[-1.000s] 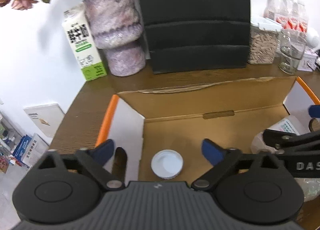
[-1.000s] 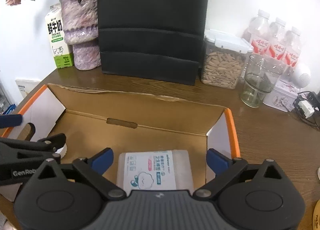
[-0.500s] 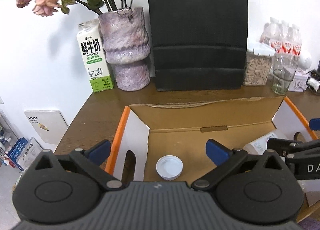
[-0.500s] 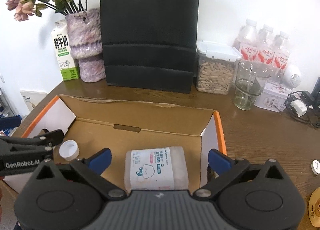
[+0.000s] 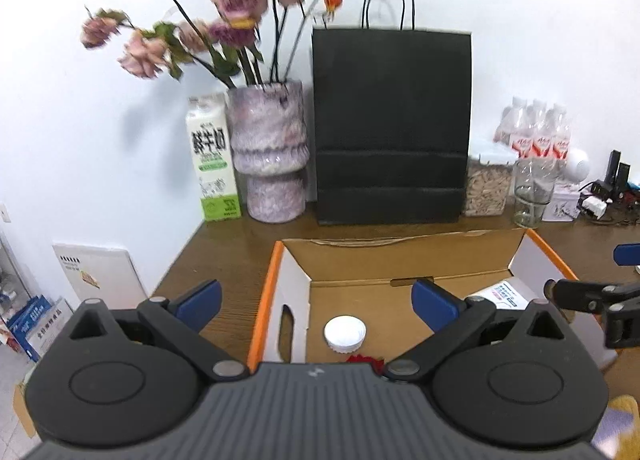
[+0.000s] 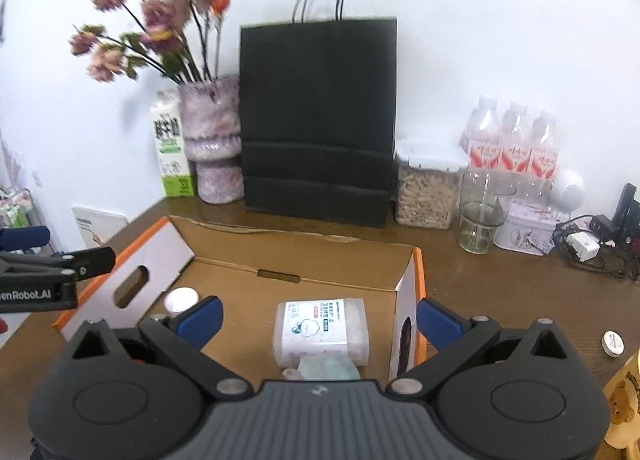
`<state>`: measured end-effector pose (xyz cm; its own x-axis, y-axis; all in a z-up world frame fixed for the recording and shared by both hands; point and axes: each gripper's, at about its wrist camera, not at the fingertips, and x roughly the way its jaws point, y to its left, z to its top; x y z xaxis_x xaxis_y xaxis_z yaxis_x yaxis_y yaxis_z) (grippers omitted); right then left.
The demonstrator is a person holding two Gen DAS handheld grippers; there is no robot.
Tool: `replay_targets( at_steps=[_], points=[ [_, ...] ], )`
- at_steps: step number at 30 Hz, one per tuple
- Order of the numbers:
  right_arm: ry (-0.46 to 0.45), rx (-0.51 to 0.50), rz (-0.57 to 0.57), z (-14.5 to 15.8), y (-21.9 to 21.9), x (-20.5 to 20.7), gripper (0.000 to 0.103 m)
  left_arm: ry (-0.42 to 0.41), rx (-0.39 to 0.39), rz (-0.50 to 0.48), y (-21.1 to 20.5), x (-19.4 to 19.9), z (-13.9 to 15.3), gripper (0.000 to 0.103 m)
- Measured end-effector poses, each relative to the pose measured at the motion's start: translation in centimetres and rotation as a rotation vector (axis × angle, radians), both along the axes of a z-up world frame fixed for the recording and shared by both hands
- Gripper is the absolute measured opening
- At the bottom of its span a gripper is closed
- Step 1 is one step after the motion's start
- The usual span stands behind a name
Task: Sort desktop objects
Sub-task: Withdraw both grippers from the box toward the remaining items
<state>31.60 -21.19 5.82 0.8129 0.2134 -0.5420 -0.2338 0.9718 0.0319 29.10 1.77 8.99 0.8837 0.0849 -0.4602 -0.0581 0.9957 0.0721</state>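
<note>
A brown wood-grain desk (image 6: 500,280) stands against a plain white wall (image 6: 480,40). At the back sit a matte black paper bag (image 6: 318,120) with thin loop handles, a mottled purple vase (image 6: 210,140) of dried pink flowers (image 5: 224,20), a milk carton (image 5: 212,158), a clear tub (image 6: 426,184) of pale seeds, a glass (image 6: 478,216) and three plastic bottles (image 6: 512,144).

An open cardboard box (image 5: 360,260), raw brown inside with white orange-edged end flaps, lies just ahead of both grippers. The left gripper (image 5: 316,300) is spread wide and holds nothing; a round, ribbed white cap (image 5: 345,334) lies on the box floor between its jaws, slightly right of centre. The right gripper (image 6: 320,314) is likewise released and empty; a soft rectangular tissue pack (image 6: 320,330) in clear wrap with a printed white label lies on the box floor centred between its jaws. A small round disc (image 6: 613,343) lies on the desk beyond the right jaw.
</note>
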Motion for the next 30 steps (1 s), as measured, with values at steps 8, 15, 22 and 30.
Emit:
replay_targets(
  at_steps=[8, 15, 22, 30],
  points=[
    [-0.086, 0.045, 0.036, -0.3, -1.6, -6.9, 0.103, -0.042, -0.010, -0.051, 0.0, -6.1, -0.8, 0.103],
    [-0.114, 0.002, 0.052, -2.4, -1.8, -12.1, 0.103, -0.033, -0.029, -0.064, 0.3, -10.4, -3.1, 0.103],
    [-0.112, -0.014, 0.023, -5.0, -2.4, -16.9, 0.103, -0.012, -0.018, -0.037, 0.9, -14.4, -5.9, 0.103],
    [-0.067, -0.057, 0.013, -8.2, -2.4, -20.3, 0.103, 0.070, -0.081, -0.022, 1.2, -17.9, -8.6, 0.103]
  ],
)
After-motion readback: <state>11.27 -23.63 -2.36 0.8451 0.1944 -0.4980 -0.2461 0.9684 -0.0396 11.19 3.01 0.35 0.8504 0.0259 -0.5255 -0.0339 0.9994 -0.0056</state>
